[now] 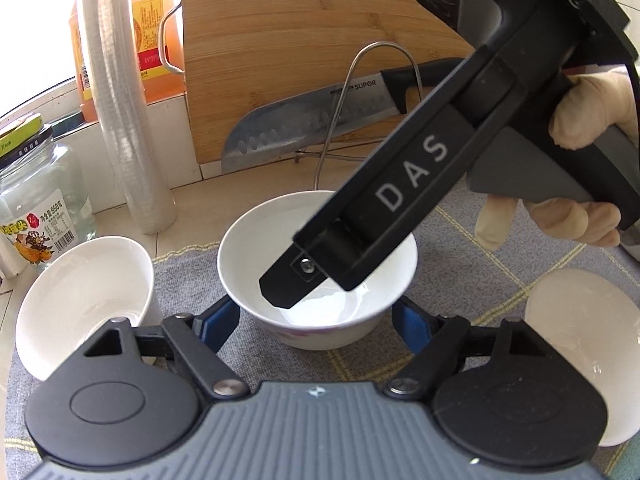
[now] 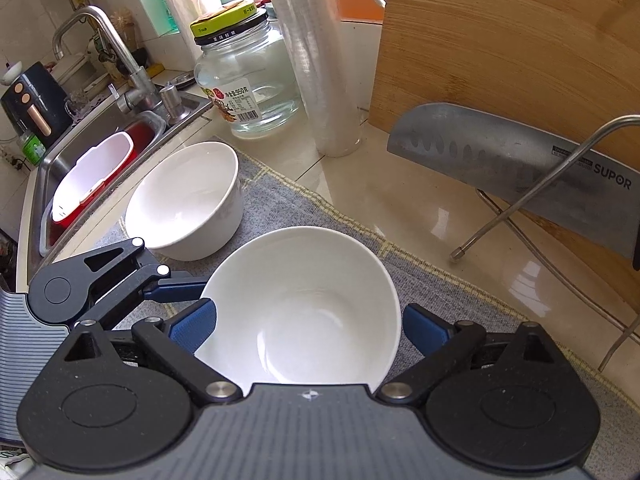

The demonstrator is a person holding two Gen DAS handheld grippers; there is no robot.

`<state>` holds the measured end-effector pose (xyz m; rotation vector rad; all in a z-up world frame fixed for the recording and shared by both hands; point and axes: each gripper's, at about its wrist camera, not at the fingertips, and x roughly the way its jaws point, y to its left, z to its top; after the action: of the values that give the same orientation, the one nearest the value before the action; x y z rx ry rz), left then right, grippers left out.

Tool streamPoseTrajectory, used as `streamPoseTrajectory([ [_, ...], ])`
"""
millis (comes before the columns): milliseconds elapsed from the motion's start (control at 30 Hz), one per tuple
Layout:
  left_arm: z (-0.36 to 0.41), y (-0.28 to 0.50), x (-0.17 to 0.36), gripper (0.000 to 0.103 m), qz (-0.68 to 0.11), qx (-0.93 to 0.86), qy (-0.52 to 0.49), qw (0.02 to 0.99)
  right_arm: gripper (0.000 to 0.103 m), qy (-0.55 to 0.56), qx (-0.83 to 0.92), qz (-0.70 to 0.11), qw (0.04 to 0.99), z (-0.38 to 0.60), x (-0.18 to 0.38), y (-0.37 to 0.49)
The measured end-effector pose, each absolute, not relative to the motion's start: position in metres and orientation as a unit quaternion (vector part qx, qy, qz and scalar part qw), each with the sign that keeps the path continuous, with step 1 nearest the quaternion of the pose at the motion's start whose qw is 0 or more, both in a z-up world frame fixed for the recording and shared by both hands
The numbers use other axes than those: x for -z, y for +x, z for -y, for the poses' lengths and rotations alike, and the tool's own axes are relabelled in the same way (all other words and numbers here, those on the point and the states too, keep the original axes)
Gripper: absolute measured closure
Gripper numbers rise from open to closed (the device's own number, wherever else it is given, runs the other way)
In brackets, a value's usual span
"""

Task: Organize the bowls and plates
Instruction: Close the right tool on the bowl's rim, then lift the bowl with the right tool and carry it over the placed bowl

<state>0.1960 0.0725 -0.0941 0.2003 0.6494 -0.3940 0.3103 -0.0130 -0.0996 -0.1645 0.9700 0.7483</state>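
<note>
A white bowl [image 1: 280, 240] stands upright on a grey checked mat [image 1: 460, 240]. My left gripper [image 1: 315, 307] is shut on its lower wall, one blue pad pressed to each side. The black right gripper comes down from the upper right, and one finger [image 1: 288, 284] hangs over the bowl's hollow. In the right wrist view the right gripper [image 2: 308, 320] is open, its blue pads straddling the same bowl [image 2: 304, 304] at rim height. A left finger [image 2: 180, 289] meets the bowl's left side. A second white bowl [image 2: 188, 200] [image 1: 84, 292] sits beside it on the mat.
A pale dish [image 1: 580, 344] lies on the mat at the right. Behind are a knife [image 2: 500, 156] on a wire rack [image 2: 532, 204], a bamboo board [image 2: 520, 48], a film roll [image 2: 320, 60] and a glass jar [image 2: 248, 76]. A sink [image 2: 52, 164] with a red basin lies left.
</note>
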Motion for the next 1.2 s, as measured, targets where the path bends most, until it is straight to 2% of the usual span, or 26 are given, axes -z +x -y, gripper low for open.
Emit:
streamPoseTrajectory([
  [533,-0.076,0.197,0.092,0.02,-0.32,0.194,0.089,0.923,0.004,-0.066,-0.361,-0.455,0.811,0.014,0.097,0.309],
  [1200,-0.071,0.17,0.059,0.02,-0.328,0.195,0.092,0.92,0.004,-0.059,-0.371,-0.442,0.815,0.019,0.07,0.276],
])
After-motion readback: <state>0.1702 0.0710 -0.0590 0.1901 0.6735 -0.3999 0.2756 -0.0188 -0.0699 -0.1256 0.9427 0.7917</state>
